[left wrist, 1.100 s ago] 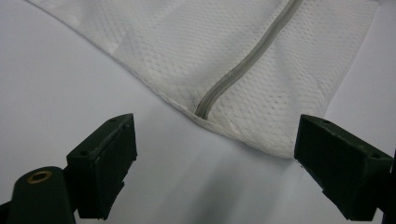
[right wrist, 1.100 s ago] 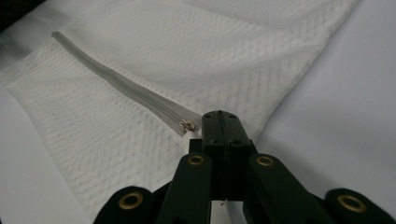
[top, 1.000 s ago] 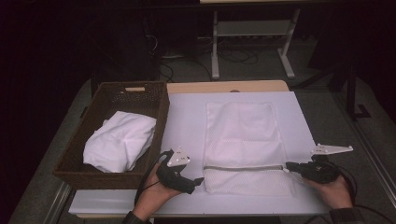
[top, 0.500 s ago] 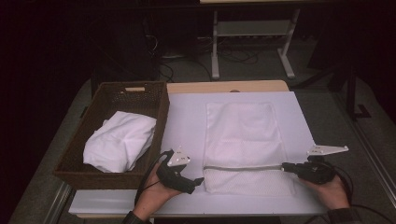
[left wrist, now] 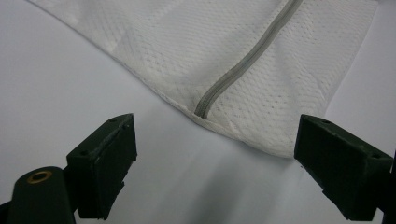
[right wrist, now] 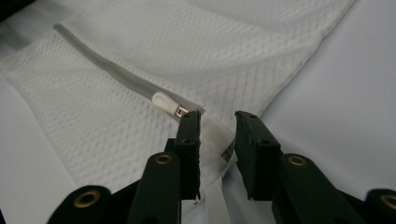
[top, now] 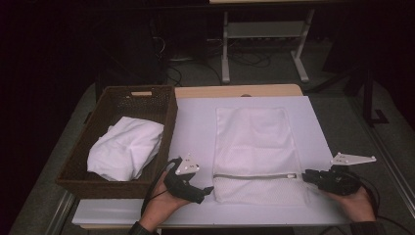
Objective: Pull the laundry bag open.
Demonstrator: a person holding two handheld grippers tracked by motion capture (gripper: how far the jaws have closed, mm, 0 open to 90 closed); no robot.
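Since the earlier frames the right gripper (top: 307,176) has drawn slightly back from the mesh laundry bag (top: 257,147), and its jaws have just been opening — they now stand a little apart, with the bag's white edge strip between them but not visibly pinched. In the right gripper view the zipper pull (right wrist: 164,101) lies just ahead of the jaw tips, touching or nearly touching the tip of one of them, at the closed end of the grey zipper (right wrist: 112,74), which runs away from the tool toward the far upper corner.

The left gripper (top: 208,190) rests at the bag's opposite near corner with its jaws spread wide and nothing between them; in the left gripper view the bag's corner and the zipper's other end (left wrist: 201,109) lie just beyond the jaws, between their lines.

The bag lies flat on the white table cover (top: 195,127), its long axis running away from both tools — the zipper crosses it near the tools' end, stretching from one gripper to the other. Beyond the left gripper stands a wicker basket (top: 161,98) holding folded white cloth (top: 125,147).
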